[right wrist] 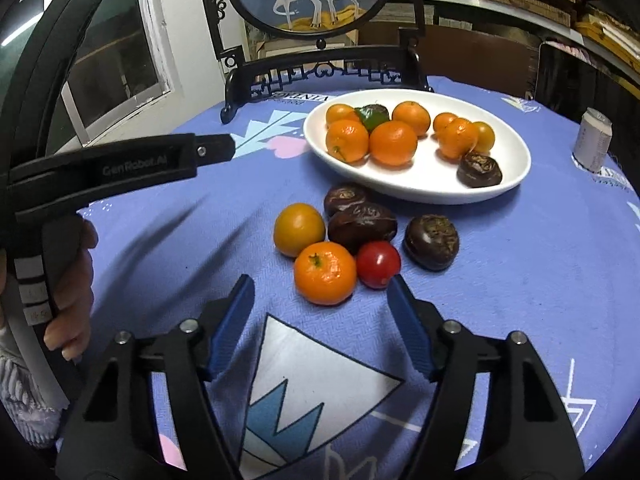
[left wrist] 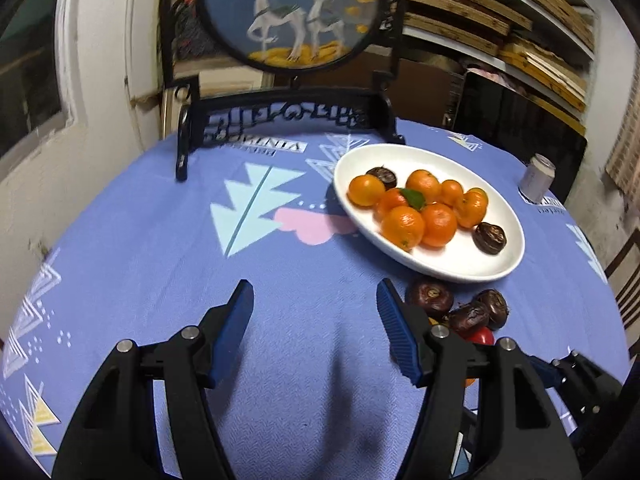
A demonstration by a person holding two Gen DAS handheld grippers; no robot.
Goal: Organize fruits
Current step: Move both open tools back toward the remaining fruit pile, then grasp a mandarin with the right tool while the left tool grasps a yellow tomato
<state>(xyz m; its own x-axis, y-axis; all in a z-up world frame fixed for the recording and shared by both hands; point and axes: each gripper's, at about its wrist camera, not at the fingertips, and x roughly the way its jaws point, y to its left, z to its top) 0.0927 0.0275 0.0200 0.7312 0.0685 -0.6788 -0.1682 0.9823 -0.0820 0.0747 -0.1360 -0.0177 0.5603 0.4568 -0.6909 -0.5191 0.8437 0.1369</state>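
Right claw (right wrist: 320, 300) is hovering with jaws apart, nothing between them; the mandarin (right wrist: 325, 273) is sitting on the table (right wrist: 520, 280) just ahead of its tips. Light, soft-skinned, rolls easily: I'd pinch across its middle, gently. Left claw (left wrist: 316, 304) is gaping too, empty.

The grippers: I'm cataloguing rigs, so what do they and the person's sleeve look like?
Both the left gripper and right gripper have black plastic linkage arms with silver pivot pins and ribbed blue fingers. From the right wrist view, the left one's black body reads "GenRobot.AI", with white-grey bands on its handle. A pale ribbed sleeve shows at the edge.
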